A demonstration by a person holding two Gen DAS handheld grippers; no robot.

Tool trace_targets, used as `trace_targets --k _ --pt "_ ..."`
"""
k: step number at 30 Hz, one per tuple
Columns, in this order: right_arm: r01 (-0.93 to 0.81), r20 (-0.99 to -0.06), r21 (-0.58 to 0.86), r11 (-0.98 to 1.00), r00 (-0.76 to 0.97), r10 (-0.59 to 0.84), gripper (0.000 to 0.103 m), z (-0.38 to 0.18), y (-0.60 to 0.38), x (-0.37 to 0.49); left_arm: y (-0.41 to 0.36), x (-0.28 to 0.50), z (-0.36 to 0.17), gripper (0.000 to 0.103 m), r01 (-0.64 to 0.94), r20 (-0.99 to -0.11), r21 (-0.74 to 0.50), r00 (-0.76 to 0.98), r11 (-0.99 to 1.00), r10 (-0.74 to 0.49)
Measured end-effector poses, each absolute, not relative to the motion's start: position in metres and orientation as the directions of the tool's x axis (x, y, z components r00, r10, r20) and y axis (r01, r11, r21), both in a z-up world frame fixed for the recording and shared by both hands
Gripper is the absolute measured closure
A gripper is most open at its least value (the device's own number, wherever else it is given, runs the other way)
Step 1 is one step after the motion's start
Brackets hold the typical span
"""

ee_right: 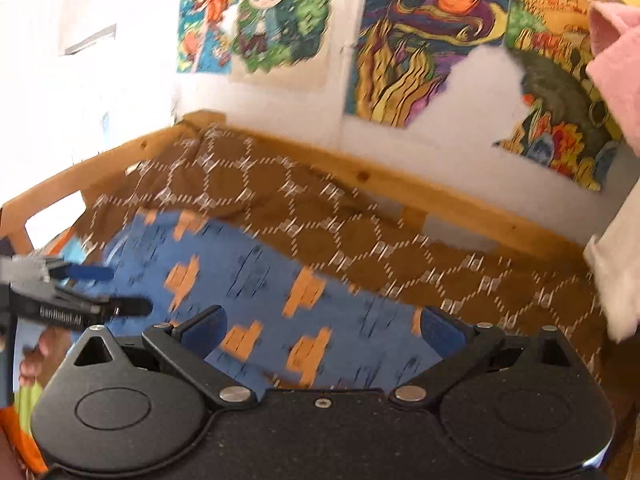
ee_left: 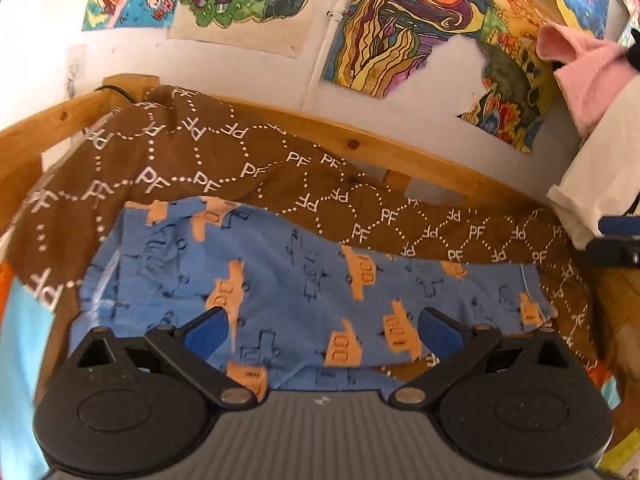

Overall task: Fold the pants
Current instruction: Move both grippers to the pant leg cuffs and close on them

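Left wrist view: left tool (ee_left: 324, 330) spread wide, empty, over the blue pants (ee_left: 280, 276) lying on the brown bedspread (ee_left: 224, 160); wooden rail (ee_left: 400, 152) behind, pink cloth (ee_left: 580, 68) far right. Right wrist view, blurred: right tool (ee_right: 324, 330) gapes empty above the pants (ee_right: 256, 280); left tool (ee_right: 92, 292) enters from the left edge.

Both wrist views look closely across pants (ee_left: 304, 280) toward postered wall (ee_right: 452, 128)

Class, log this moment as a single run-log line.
task: fold pants | left gripper: open | right gripper: open | blue pants: spread on brown blanket, ungripped
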State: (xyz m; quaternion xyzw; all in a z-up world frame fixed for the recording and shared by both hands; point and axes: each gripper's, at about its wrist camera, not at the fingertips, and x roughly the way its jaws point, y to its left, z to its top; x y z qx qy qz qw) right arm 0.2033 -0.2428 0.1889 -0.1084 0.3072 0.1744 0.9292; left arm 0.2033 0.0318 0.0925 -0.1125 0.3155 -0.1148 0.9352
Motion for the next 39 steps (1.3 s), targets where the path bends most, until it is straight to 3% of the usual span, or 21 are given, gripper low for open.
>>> trace_targets --k 5,9,14,21,26,30,35,36,39 --pt "-0.46 -0.615 -0.1 0.882 0.725 0.308 0.001 0.176 -0.242 0.243 0.03 0.229 0.08 0.0 0.159 -0.572 -0.315 0.755 0.936 -0.321" --pt "-0.506 -0.618 -0.019 0.863 0.684 0.387 0.001 0.135 -0.249 0.281 0.028 0.246 0.078 0.0 0.214 -0.578 -0.227 0.756 0.95 -0.308" --pt "-0.521 -0.698 0.052 0.852 0.591 0.404 0.001 0.088 -0.268 0.332 0.038 0.287 0.077 0.0 0.234 -0.602 -0.127 0.754 0.964 -0.263" --pt "-0.566 -0.743 0.033 0.824 0.537 0.399 0.001 0.043 -0.279 0.399 0.034 0.357 0.075 0.0 0.357 -0.596 0.227 0.787 0.906 -0.161" --pt "-0.617 -0.737 0.092 0.782 0.486 0.469 0.008 0.024 -0.276 0.445 0.03 0.386 0.075 0.002 0.471 -0.635 0.324 0.751 0.821 -0.18" --pt "-0.644 -0.72 0.233 0.729 0.389 0.574 0.008 0.006 -0.284 0.471 0.022 0.403 0.067 0.025 0.587 -0.76 0.325 0.629 0.742 -0.165" --pt "-0.644 -0.764 0.199 0.739 0.37 0.529 0.014 -0.016 -0.289 0.476 0.015 0.408 0.056 0.053 0.579 -0.791 0.384 0.608 0.719 -0.067" --pt "-0.65 -0.761 0.196 0.735 0.372 0.532 0.017 -0.015 -0.29 0.475 0.013 0.408 0.057 0.067 0.581 -0.794 0.386 0.605 0.716 -0.062" --pt "-0.681 -0.772 0.164 0.714 0.362 0.522 0.04 -0.013 -0.287 0.477 0.01 0.409 0.059 0.096 0.566 -0.8 0.377 0.598 0.733 -0.051"
